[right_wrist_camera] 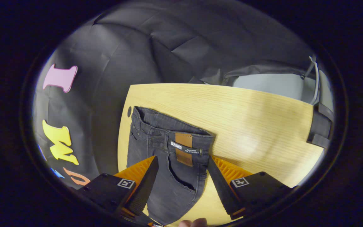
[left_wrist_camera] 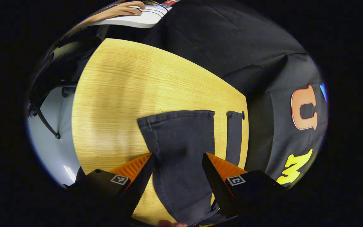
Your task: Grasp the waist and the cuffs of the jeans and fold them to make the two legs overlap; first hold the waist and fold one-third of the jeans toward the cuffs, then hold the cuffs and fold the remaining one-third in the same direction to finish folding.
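**Both grippers hover open over jeans on a wooden table**

While the dark jeans (left_wrist_camera: pixel 181 151) lie flat on the table (left_wrist_camera: pixel 121 94), the left gripper (left_wrist_camera: pixel 177 159) spreads wide above one cuff (left_wrist_camera: pixel 176 115). The right gripper (right_wrist_camera: pixel 183 164) spreads wide above the waist (right_wrist_camera: pixel 169 138).

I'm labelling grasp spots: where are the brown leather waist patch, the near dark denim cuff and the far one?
brown leather waist patch (right_wrist_camera: pixel 183 148), right gripper view, patch middle.
near dark denim cuff (left_wrist_camera: pixel 176 116), left gripper view, hem middle.
far dark denim cuff (left_wrist_camera: pixel 234 116), left gripper view, hem.
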A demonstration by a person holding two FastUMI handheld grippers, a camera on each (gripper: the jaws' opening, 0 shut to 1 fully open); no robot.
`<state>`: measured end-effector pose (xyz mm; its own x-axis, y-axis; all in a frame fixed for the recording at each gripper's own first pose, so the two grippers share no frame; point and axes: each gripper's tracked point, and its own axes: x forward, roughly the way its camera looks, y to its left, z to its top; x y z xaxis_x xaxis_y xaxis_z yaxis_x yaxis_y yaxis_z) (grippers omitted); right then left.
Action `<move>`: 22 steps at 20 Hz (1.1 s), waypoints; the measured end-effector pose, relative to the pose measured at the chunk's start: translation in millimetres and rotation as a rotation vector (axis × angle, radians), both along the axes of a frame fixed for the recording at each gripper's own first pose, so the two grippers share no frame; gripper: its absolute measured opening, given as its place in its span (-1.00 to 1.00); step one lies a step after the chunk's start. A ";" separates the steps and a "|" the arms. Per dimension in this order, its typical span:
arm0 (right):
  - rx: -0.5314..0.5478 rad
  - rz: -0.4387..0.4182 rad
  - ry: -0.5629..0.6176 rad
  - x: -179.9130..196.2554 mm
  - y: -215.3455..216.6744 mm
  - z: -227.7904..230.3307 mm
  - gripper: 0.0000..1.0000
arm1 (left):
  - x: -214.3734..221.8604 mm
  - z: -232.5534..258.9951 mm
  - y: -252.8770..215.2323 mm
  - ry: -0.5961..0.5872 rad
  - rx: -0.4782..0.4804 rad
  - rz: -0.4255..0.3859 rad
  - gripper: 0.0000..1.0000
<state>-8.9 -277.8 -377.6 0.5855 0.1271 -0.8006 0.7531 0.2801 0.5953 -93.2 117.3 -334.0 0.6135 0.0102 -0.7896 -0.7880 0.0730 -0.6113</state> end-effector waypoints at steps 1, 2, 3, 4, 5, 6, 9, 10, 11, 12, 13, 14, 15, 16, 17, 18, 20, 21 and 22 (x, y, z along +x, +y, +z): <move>-0.012 0.010 0.002 4.8 1.1 1.4 0.90 | 7.6 -0.5 -0.7 -0.003 -0.002 -0.012 0.94; -0.022 0.017 0.019 8.2 2.1 1.1 0.92 | 13.1 -0.9 -1.4 -0.001 -0.007 -0.023 0.94; -0.034 0.022 0.033 11.3 4.4 -0.8 0.83 | 19.4 -1.6 -0.6 -0.005 -0.005 -0.031 0.94; -0.045 0.025 0.046 17.6 4.3 -2.5 0.84 | 25.3 -0.6 -2.5 -0.006 -0.014 -0.045 0.94; -0.064 0.027 0.079 21.5 2.6 -7.8 0.92 | 30.4 -3.7 -2.2 0.003 -0.014 -0.059 0.92; -0.075 0.016 0.114 22.0 -0.5 -12.0 0.86 | 31.1 -7.5 -4.1 0.026 -0.021 -0.077 0.88; -0.044 -0.046 0.183 23.6 -4.8 -18.6 -0.33 | 29.0 -15.0 -3.4 0.075 -0.030 -0.080 0.42; -0.019 -0.064 0.185 27.6 -4.1 -19.1 -0.41 | 28.1 -17.7 -3.7 0.087 -0.035 -0.080 0.07; -0.001 -0.078 0.185 28.6 -5.4 -18.4 -0.27 | 24.8 -22.4 -2.5 0.111 -0.041 -0.074 -0.31; 0.000 -0.078 0.211 25.5 -7.0 -21.7 -0.36 | 24.5 -23.9 -1.7 0.117 -0.050 -0.060 -0.48; 0.009 -0.097 0.202 28.4 -8.7 -24.8 -0.58 | 24.5 -23.3 -3.0 0.119 -0.062 -0.068 -0.73; 0.021 -0.104 0.199 28.1 -9.0 -21.0 -0.81 | 24.3 -22.6 -2.5 0.118 -0.070 -0.077 -0.80; 0.021 -0.105 0.194 27.5 -7.4 -21.9 -0.82 | 26.5 -20.2 -3.3 0.109 -0.077 -0.080 -0.87; 0.029 -0.104 0.190 27.6 -6.5 -21.2 -0.82 | 28.5 -15.4 -3.1 0.091 -0.083 -0.083 -0.88; 0.033 -0.111 0.178 28.2 -6.7 -18.2 -0.82 | 29.5 -10.4 -3.5 0.079 -0.085 -0.087 -0.91; 0.039 -0.113 0.163 28.7 -6.5 -14.1 -0.82 | 31.6 -4.6 -3.3 0.061 -0.086 -0.091 -0.92; 0.044 -0.116 0.132 30.3 -5.7 -3.7 -0.82 | 35.1 11.0 -5.4 0.031 -0.083 -0.103 -0.93; 0.041 -0.116 0.118 29.8 -6.5 1.9 -0.82 | 36.3 18.4 -5.5 0.022 -0.079 -0.114 -0.93; 0.047 -0.126 0.101 24.6 -8.4 18.6 -0.82 | 37.3 27.5 -6.0 0.015 -0.076 -0.124 -0.93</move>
